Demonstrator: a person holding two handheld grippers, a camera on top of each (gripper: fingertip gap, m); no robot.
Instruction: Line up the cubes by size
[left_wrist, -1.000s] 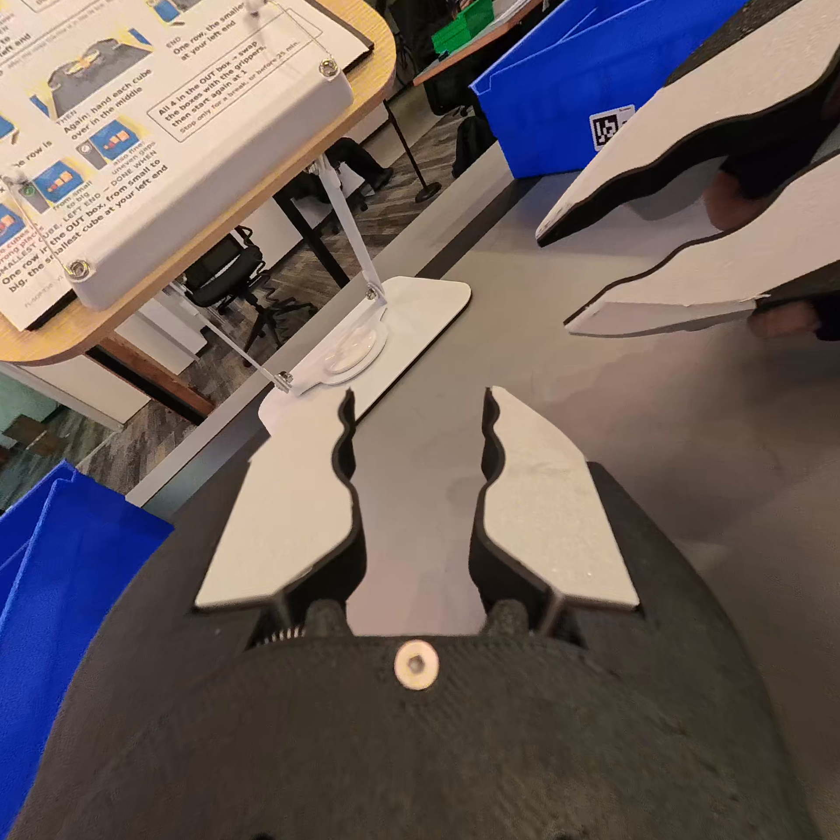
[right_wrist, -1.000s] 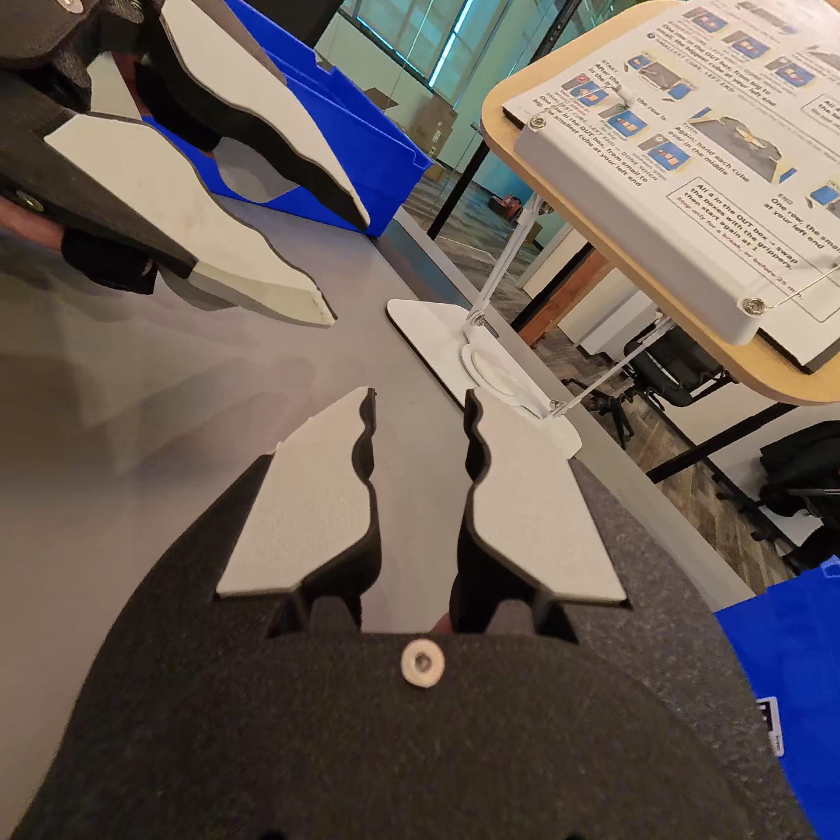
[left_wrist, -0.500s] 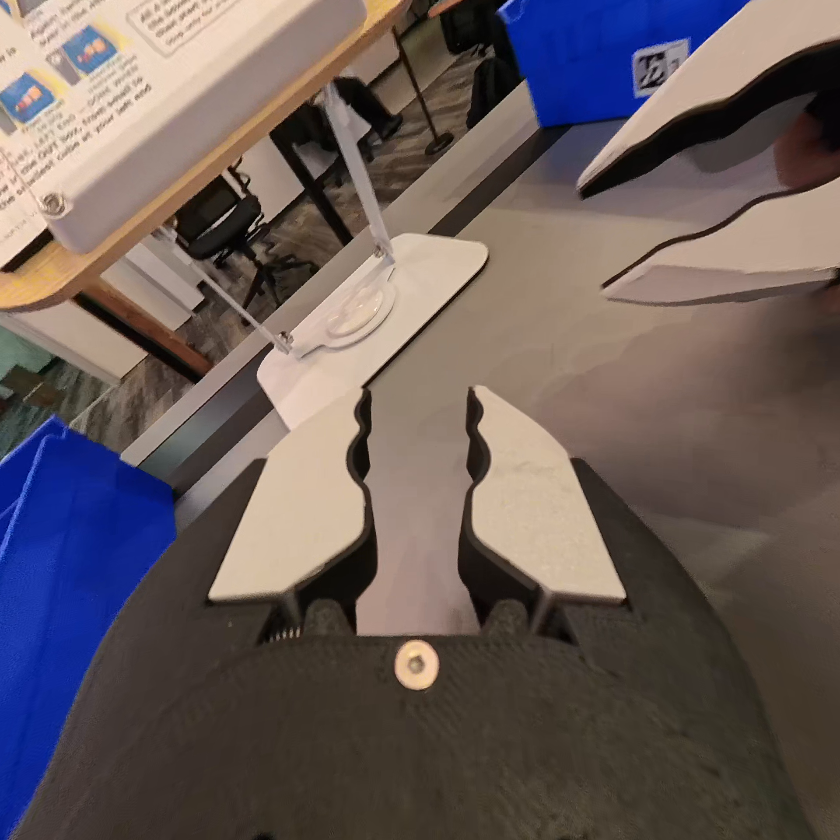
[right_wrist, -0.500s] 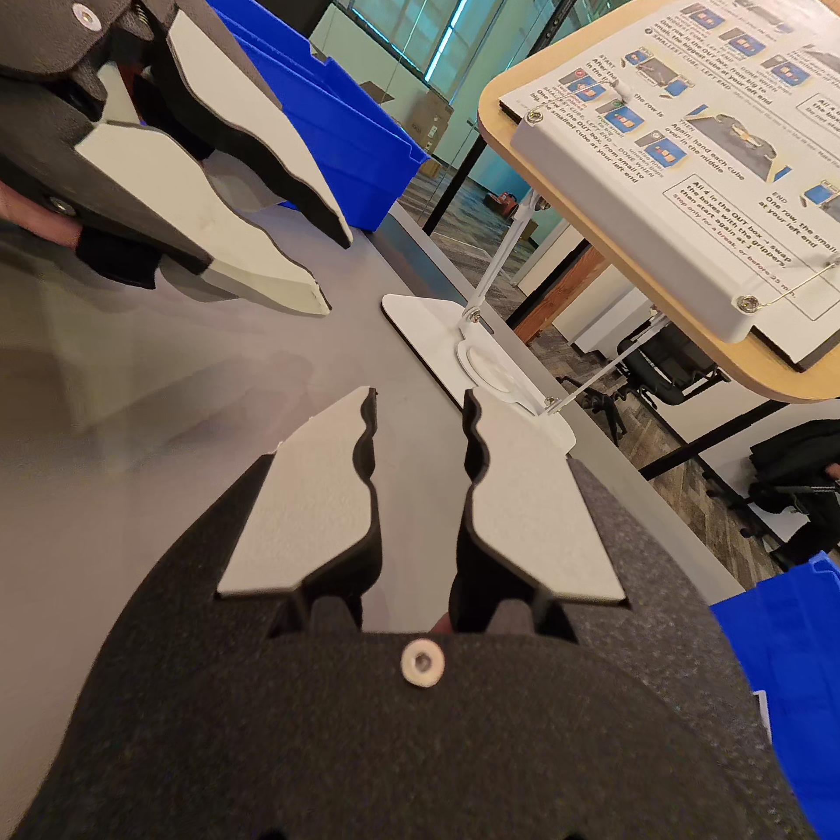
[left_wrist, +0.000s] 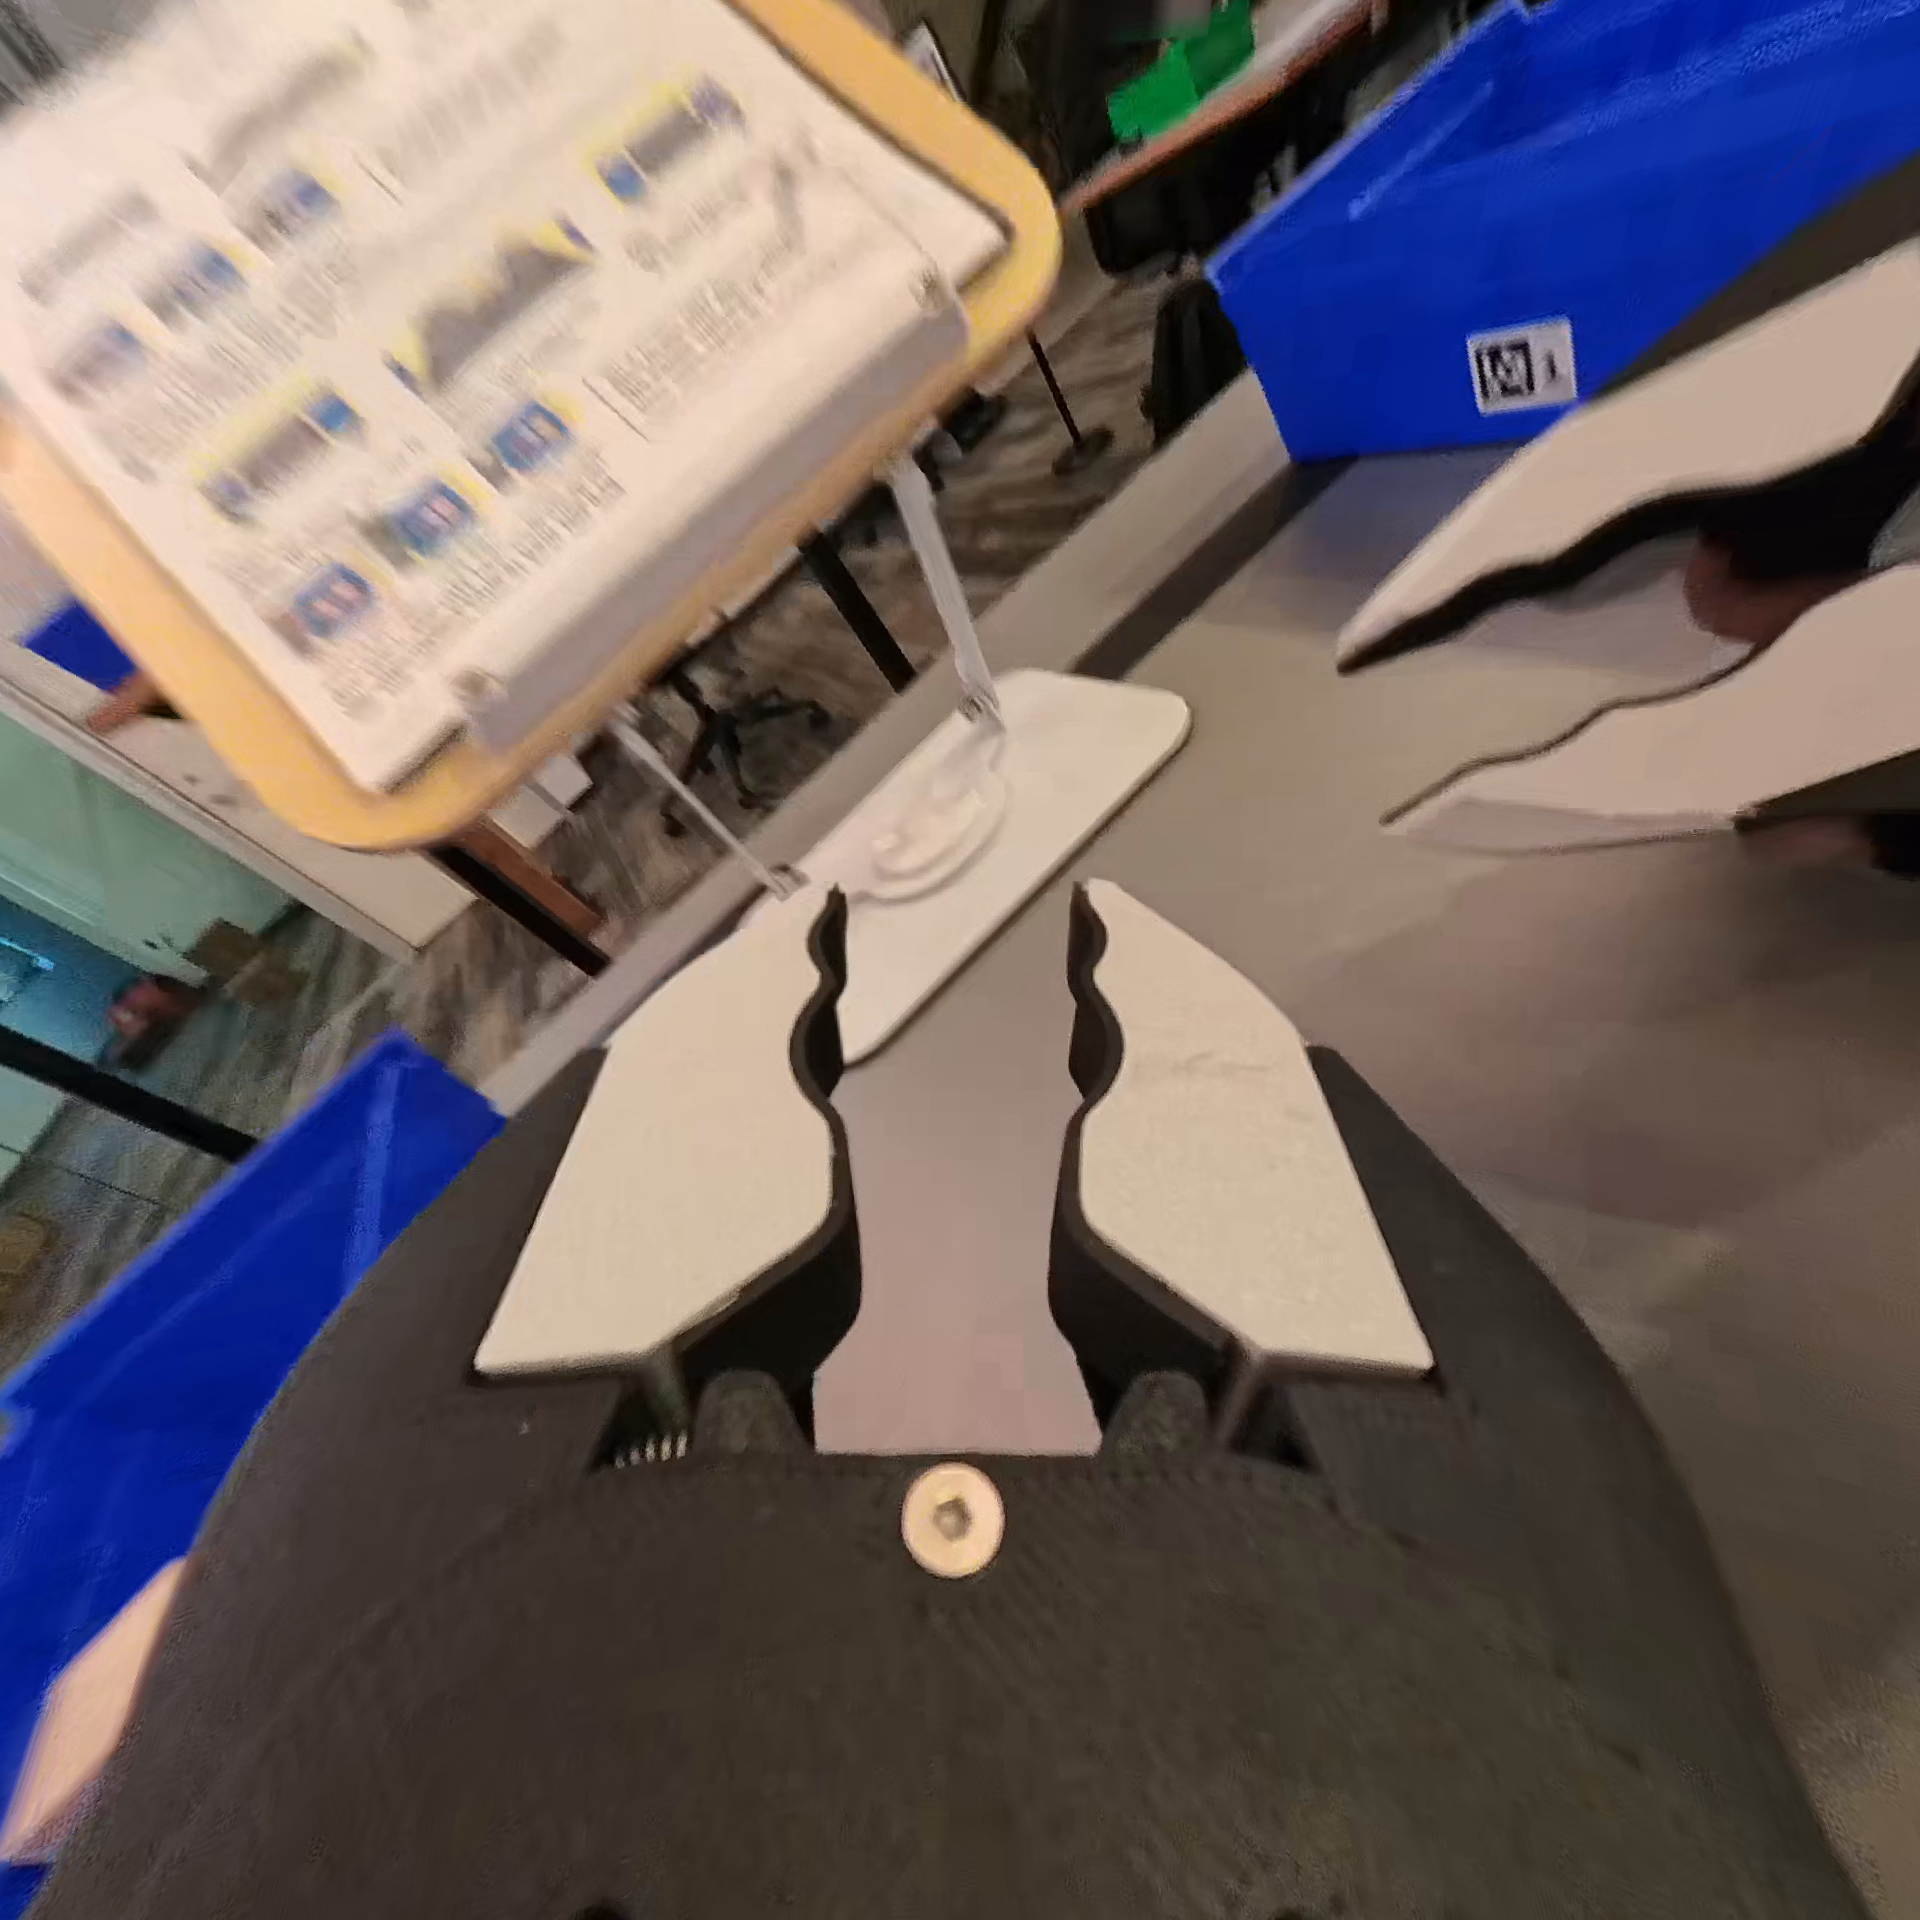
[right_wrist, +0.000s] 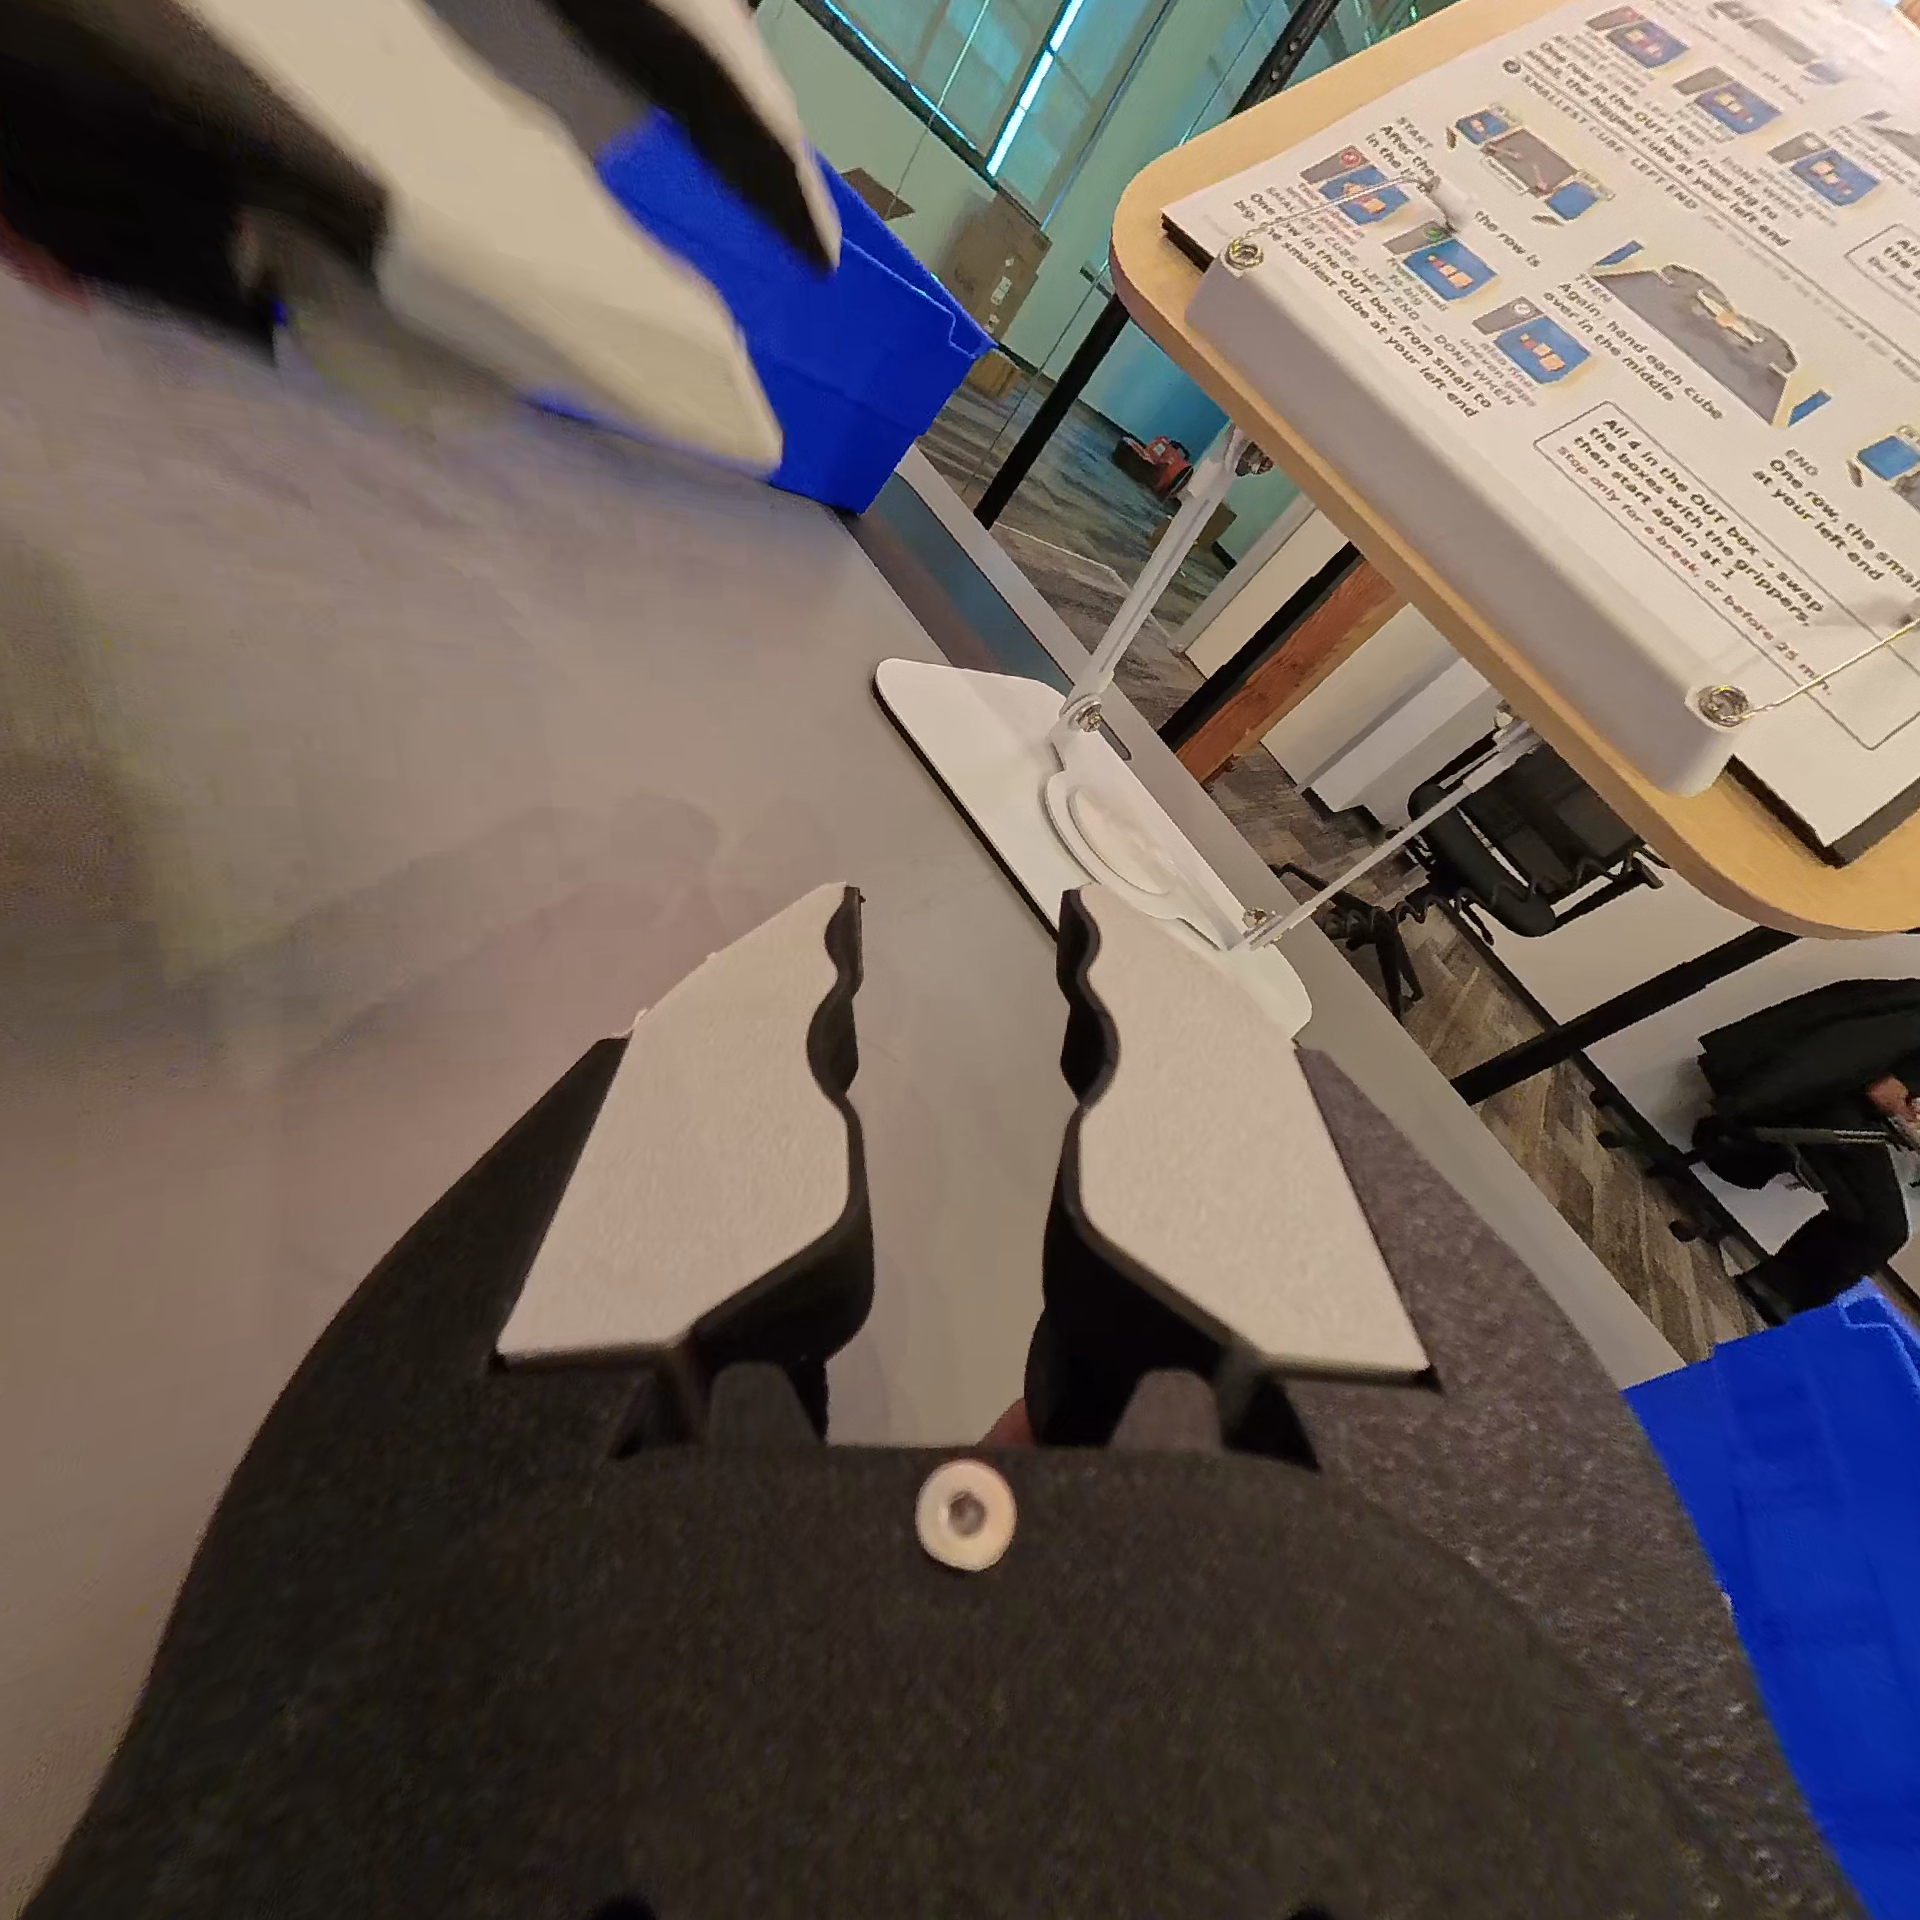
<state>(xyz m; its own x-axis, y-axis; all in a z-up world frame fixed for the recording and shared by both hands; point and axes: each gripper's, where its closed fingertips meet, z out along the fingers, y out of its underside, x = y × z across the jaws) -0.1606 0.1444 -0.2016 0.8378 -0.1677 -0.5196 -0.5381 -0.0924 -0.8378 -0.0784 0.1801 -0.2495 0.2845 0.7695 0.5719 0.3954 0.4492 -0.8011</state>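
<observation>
Both the left hand-held gripper (left_wrist: 956, 909) and the right hand-held gripper (right_wrist: 961, 909) hung parted and empty over the smooth grey desk (right_wrist: 468, 727). No cubes showed in either view; likely they sat hidden in the blue plastic bins (left_wrist: 1558, 208). The risk, as I judged it, was a blind, hurried reach knocking the white metal stand (right_wrist: 997, 748) that carried the printed instruction sheet (right_wrist: 1610, 312). One bin bore a small square-coded sticker (left_wrist: 1519, 366).

Grey tabletop (right_wrist: 436, 727) lies open ahead (white stand base (right_wrist: 997, 748) and blue bins (left_wrist: 1455, 270) edge it).
</observation>
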